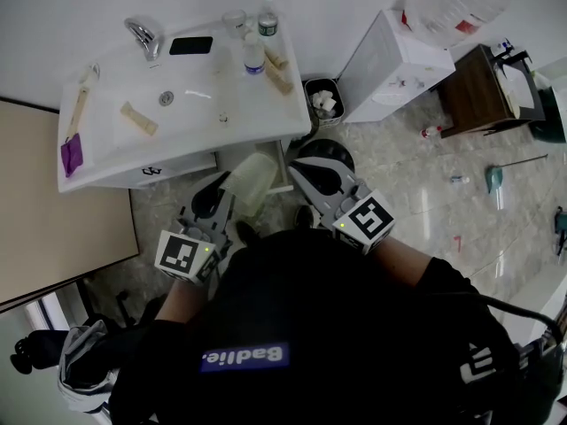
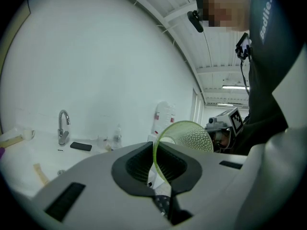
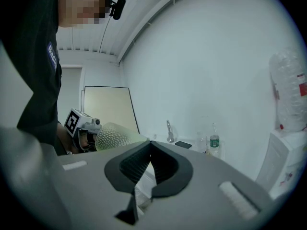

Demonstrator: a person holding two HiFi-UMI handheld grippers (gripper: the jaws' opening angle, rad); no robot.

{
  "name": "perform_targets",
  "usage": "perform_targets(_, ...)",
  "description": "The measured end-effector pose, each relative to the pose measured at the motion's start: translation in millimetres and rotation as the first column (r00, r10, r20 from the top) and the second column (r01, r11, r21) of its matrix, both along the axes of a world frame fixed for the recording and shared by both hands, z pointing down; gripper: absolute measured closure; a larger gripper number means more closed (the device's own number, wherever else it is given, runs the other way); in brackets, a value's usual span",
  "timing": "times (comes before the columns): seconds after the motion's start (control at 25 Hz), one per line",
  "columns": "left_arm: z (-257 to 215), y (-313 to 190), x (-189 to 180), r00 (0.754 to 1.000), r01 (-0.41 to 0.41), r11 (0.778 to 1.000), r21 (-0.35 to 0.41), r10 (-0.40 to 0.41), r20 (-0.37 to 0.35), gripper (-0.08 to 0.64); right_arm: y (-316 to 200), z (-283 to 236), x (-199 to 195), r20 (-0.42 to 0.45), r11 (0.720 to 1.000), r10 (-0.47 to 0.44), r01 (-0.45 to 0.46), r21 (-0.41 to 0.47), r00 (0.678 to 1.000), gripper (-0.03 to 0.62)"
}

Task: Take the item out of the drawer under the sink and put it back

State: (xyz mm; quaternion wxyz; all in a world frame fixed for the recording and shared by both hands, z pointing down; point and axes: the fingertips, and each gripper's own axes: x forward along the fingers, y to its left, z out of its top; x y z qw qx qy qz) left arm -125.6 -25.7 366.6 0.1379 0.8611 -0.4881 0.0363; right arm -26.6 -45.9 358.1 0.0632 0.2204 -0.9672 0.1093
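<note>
A translucent green cup (image 1: pixel 252 180) with a dimpled wall hangs in front of the white sink cabinet, and my left gripper (image 1: pixel 213 204) is shut on its rim. In the left gripper view the thin green rim (image 2: pixel 156 164) runs between the dark pads, and the cup's body (image 2: pixel 188 137) sticks out to the right. My right gripper (image 1: pixel 312 177) hovers just right of the cup with its tips together and nothing in them (image 3: pixel 150 143). From the right gripper view the cup (image 3: pixel 112 135) shows to the left. The drawer front (image 1: pixel 173 168) sits under the sink (image 1: pixel 266 118).
On the sink top are a faucet (image 1: pixel 142 35), a black phone (image 1: pixel 190 45), bottles (image 1: pixel 255 53), wooden sticks (image 1: pixel 139 119) and a purple item (image 1: pixel 71 155). A bin (image 1: pixel 321 100) and a white cabinet (image 1: pixel 390 60) stand to the right. A beige panel (image 1: pixel 53 211) is at the left.
</note>
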Motion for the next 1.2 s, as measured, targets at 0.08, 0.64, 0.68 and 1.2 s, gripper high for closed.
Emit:
perform_targets(0.08, 14.9, -5.3, 0.1, 1.0, -0.005, 1.0, -0.014, 0.005, 0.02, 0.538, -0.4, 2.1, 3.4, -0.004, 1.0, 0.01, -0.01, -0.001, 1.0, 0.598)
perform_targets(0.64, 148.8, -46.9, -4.2, 0.986, 0.016, 0.968, -0.249, 0.026, 0.165, 0.538, -2.6, 20.9, 41.7, -0.035, 0.995, 0.087, -0.088, -0.046, 0.996, 0.598)
perform_targets(0.68, 161.2, -47.5, -5.0, 0.984, 0.017, 0.962, -0.271, 0.032, 0.176, 0.538, -3.1, 22.6, 44.2, -0.038, 0.995, 0.091, -0.092, -0.049, 0.995, 0.598)
perform_targets(1.2, 301.4, -49.2, -9.6, 0.949, 0.035, 0.854, -0.519, 0.135, 0.286, 0.538, -7.9, 33.2, 86.0, -0.102, 0.984, 0.158, -0.165, -0.067, 0.982, 0.598)
